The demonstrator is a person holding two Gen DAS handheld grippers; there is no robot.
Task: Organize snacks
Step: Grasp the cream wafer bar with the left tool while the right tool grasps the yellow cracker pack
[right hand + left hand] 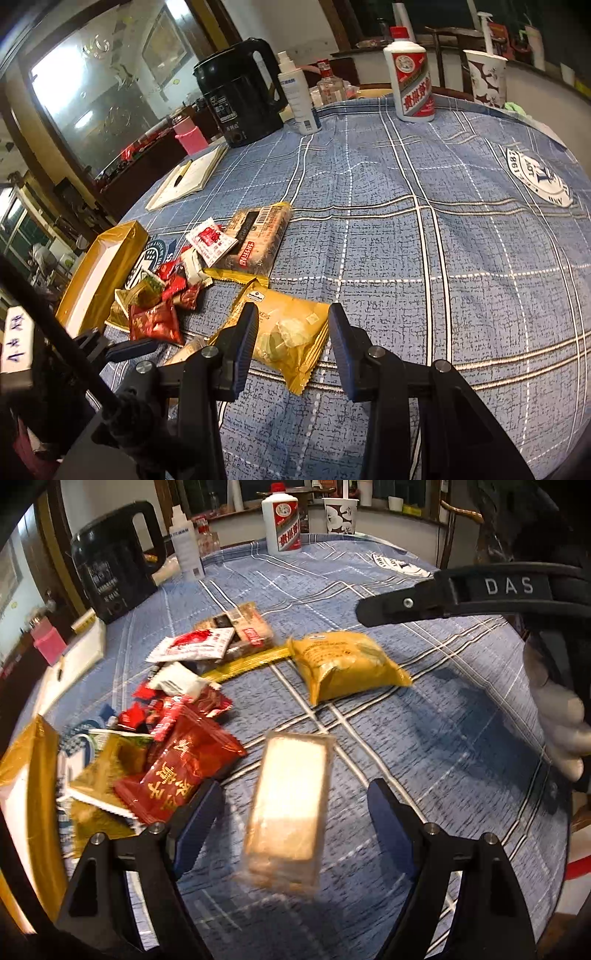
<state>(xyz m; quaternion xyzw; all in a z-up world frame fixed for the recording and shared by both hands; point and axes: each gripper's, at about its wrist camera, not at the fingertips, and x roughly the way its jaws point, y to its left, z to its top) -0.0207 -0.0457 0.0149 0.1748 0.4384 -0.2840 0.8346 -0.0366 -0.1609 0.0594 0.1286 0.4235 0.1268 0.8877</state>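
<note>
A clear-wrapped pale biscuit pack [288, 805], blurred, lies lengthwise between the fingers of my left gripper [291, 788], which is open; neither pad touches it. A yellow cracker packet [291, 339] lies on the blue checked tablecloth [443, 258]. My right gripper [291, 314] hovers over it, open, with its pads off the wrapper. In the left wrist view the right gripper's black finger [406, 602] hangs above and right of the yellow packet [343, 664], held by a white-gloved hand [561, 716]. Red and gold sachets [177, 760] are heaped to the left.
An open gold box [103, 266] sits at the table's left edge. A brown barcoded packet [258, 236] lies beyond the heap. At the back stand a black kettle [240, 92], a spray bottle [299, 99], a white liquor bottle [412, 81], a paper cup [485, 77] and a notebook [188, 177].
</note>
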